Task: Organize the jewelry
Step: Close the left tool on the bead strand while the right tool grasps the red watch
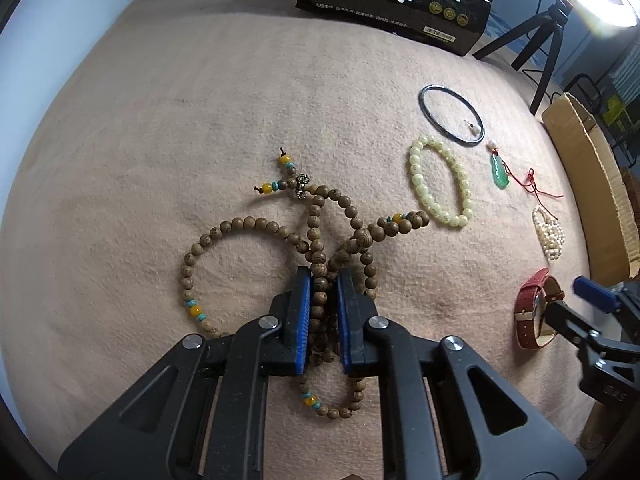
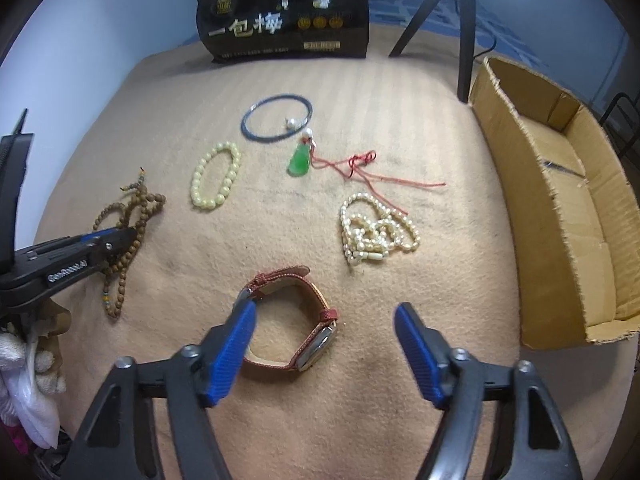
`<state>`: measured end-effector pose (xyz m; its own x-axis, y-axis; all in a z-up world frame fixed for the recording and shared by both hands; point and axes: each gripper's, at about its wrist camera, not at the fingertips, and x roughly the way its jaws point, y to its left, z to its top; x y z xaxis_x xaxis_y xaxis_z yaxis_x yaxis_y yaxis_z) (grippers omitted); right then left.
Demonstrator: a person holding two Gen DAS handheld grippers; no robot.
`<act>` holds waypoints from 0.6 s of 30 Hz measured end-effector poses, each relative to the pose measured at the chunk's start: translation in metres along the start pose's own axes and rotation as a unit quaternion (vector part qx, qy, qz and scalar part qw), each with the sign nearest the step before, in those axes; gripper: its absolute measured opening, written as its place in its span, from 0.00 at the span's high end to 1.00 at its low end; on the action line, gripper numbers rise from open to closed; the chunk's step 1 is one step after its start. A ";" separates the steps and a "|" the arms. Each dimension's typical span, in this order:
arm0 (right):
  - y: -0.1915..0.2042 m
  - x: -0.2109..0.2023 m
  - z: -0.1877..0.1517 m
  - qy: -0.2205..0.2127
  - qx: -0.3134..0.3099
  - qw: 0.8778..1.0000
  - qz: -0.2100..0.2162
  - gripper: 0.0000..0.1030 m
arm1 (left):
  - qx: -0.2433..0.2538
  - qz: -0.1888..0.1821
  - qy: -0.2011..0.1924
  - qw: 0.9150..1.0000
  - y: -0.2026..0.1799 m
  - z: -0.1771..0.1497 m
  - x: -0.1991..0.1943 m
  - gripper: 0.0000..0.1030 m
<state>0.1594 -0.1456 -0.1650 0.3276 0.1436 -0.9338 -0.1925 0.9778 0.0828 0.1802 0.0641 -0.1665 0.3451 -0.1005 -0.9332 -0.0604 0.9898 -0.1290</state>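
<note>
My left gripper (image 1: pixel 323 280) is shut on a long strand of brown wooden beads (image 1: pixel 248 226) lying in loops on the tan cloth; it also shows at the left of the right wrist view (image 2: pixel 128 216). My right gripper (image 2: pixel 325 314) is open, its jaws on either side of a red-strapped watch (image 2: pixel 298 312), which lies on the cloth. The watch (image 1: pixel 534 308) and the right gripper (image 1: pixel 576 300) show at the right edge of the left wrist view.
On the cloth lie a pale yellow bead bracelet (image 2: pixel 216 178), a dark bangle (image 2: pixel 276 118) with a pearl, a green pendant (image 2: pixel 300 162) on red cord, and a heap of pearls (image 2: pixel 374 232). An open cardboard box (image 2: pixel 560 208) stands at right, a black package (image 2: pixel 284 20) at the back.
</note>
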 end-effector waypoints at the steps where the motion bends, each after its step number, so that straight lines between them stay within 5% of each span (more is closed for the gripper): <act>1: 0.000 0.004 0.001 0.006 0.000 1.000 0.000 0.36 | -0.001 0.000 -0.001 1.000 0.000 0.000 0.000 0.90; 6: -0.001 0.020 0.001 0.027 -0.002 1.000 -0.006 0.49 | -0.001 -0.003 -0.005 1.000 0.002 -0.003 -0.004 0.90; 13: -0.003 0.017 0.005 0.017 -0.007 1.000 -0.011 0.88 | -0.003 -0.009 -0.019 1.000 0.006 -0.005 -0.019 0.90; 18: -0.004 0.005 0.004 0.002 -0.012 1.000 -0.009 0.92 | -0.002 -0.012 -0.034 0.999 0.005 -0.007 -0.035 0.90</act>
<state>0.1651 -0.1478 -0.1688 0.3284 0.1254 -0.9362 -0.2092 0.9762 0.0573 0.1612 0.0723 -0.1367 0.4087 -0.1171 -0.9051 -0.0550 0.9868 -0.1525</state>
